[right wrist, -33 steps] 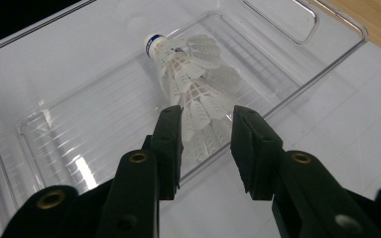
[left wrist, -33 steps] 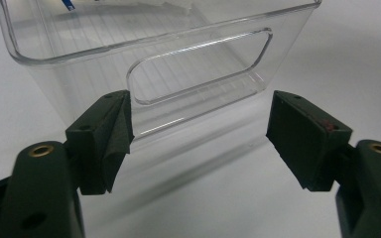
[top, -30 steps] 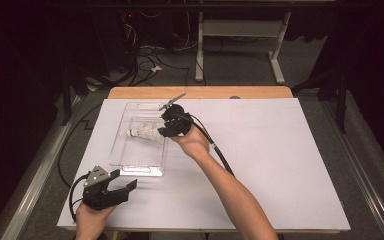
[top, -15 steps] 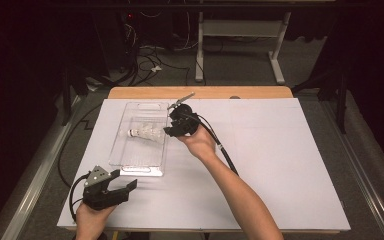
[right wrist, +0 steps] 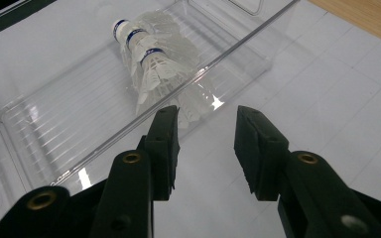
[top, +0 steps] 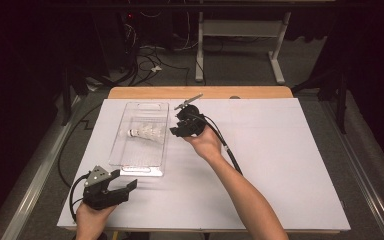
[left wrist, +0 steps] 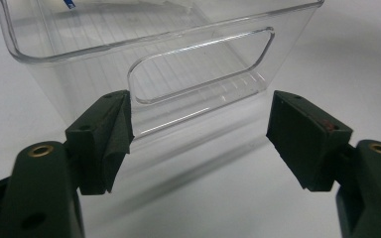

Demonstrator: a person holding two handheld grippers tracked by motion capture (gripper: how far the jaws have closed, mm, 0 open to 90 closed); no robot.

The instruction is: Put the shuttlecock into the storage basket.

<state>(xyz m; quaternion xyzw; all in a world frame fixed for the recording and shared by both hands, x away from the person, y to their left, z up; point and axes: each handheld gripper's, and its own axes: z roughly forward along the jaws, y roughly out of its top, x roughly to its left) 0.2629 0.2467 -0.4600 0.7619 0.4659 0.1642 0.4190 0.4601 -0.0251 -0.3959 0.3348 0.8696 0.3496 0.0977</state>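
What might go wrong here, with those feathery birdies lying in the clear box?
1. The right claw hangs open just outside the clear box; reaching in for the stacked shuttlecocks, it might catch the box's wall and push the box aside.
2. The shuttlecocks lie nested; a pinch on the feathers may crush them or lift just one.
3. The left claw is open near the box's handle end, not gripping, so the box could slide.

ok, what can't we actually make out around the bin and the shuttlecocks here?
- Shuttlecocks: exact count unclear; they nest and overlap in the right gripper view and are too small in the high view.
- Clear bin: far end cut off by the top edge of the left gripper view.
- Right gripper: jaws too small in the high view, partly masked by the hand.
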